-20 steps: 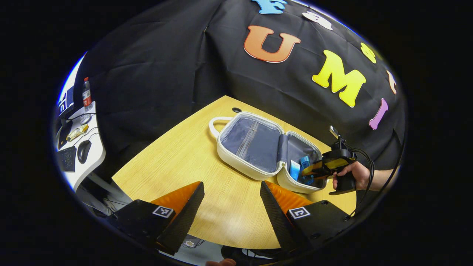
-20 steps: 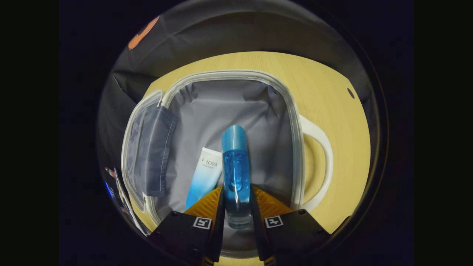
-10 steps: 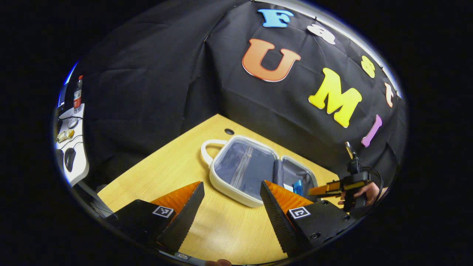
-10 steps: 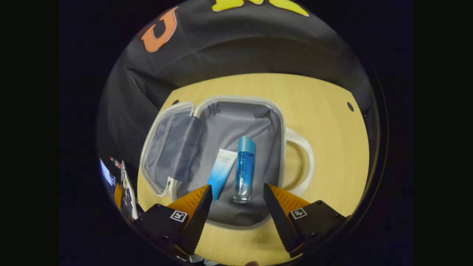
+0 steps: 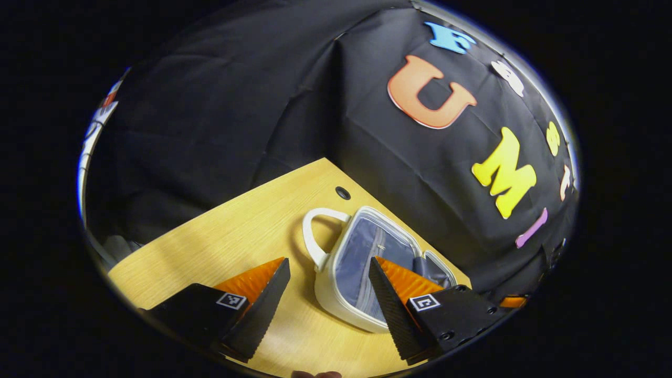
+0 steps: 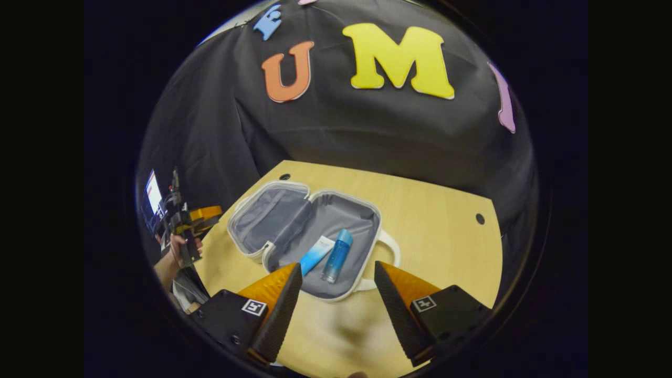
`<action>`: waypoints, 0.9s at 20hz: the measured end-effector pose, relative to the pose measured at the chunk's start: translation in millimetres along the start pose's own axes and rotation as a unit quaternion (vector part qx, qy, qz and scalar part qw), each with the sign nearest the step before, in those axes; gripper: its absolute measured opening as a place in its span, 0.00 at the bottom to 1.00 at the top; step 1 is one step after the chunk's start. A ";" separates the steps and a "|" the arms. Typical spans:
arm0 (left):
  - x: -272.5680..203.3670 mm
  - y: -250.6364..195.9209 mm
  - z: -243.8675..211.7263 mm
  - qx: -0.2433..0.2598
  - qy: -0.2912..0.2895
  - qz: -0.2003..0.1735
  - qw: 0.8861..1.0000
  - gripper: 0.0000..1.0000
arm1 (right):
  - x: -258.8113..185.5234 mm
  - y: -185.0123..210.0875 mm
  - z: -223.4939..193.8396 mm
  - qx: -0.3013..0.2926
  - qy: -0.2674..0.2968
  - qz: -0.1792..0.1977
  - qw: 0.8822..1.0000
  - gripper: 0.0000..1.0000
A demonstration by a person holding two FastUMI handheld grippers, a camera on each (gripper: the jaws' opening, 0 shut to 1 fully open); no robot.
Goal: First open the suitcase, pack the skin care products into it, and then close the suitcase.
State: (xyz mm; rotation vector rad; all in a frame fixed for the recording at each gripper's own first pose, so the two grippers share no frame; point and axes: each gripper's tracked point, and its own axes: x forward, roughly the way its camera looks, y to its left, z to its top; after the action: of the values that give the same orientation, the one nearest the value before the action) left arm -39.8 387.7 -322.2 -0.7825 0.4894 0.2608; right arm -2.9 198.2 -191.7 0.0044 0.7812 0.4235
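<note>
A light wooden table (image 6: 430,210) with round cable holes stands against black cloth walls. On it the white suitcase (image 6: 247,244) lies fully open, grey lining up. In the right gripper view a blue bottle (image 6: 336,255) and a white-and-blue tube (image 6: 315,255) lie side by side in its nearer half; the right claw (image 6: 336,302) is wide and empty above the table. The left gripper view shows the suitcase's far handle (image 5: 314,239). The left claw (image 5: 328,299) is wide, holding nothing.
</note>
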 end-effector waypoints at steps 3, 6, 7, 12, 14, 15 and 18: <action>29.7 11.1 9.0 -0.040 -0.006 -0.006 0.999 0.96 | -18.2 -10.5 -5.4 0.003 -0.004 -0.013 1.000 0.82; 50.1 22.5 15.9 -0.096 -0.015 -0.006 0.995 0.96 | -27.4 -17.6 -10.0 0.007 -0.004 -0.026 1.000 0.82; 59.0 26.1 14.9 -0.118 -0.016 -0.008 0.993 0.96 | -29.4 -19.9 -11.0 0.008 -0.003 -0.030 1.000 0.82; 88.2 27.1 3.6 -0.183 0.003 -0.013 0.983 0.87 | -33.0 -30.0 -6.0 0.020 -0.008 -0.043 0.999 0.82; 95.2 30.4 -2.6 -0.180 0.020 0.008 0.983 0.93 | -32.9 -30.9 -4.5 0.025 -0.009 -0.043 0.999 0.82; 101.1 34.1 -2.1 -0.177 0.021 0.022 0.984 0.58 | -32.9 -31.2 -4.1 0.029 -0.010 -0.042 0.999 0.82; 107.4 30.0 1.6 -0.201 0.027 0.036 0.978 0.46 | -35.1 -32.5 -3.5 0.029 -0.013 -0.041 0.999 0.82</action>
State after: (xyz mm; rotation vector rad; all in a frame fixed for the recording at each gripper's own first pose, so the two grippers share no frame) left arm 40.8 414.3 -394.5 -1.1702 0.5246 0.4149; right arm -15.4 154.9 -175.4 0.0322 0.7650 0.3228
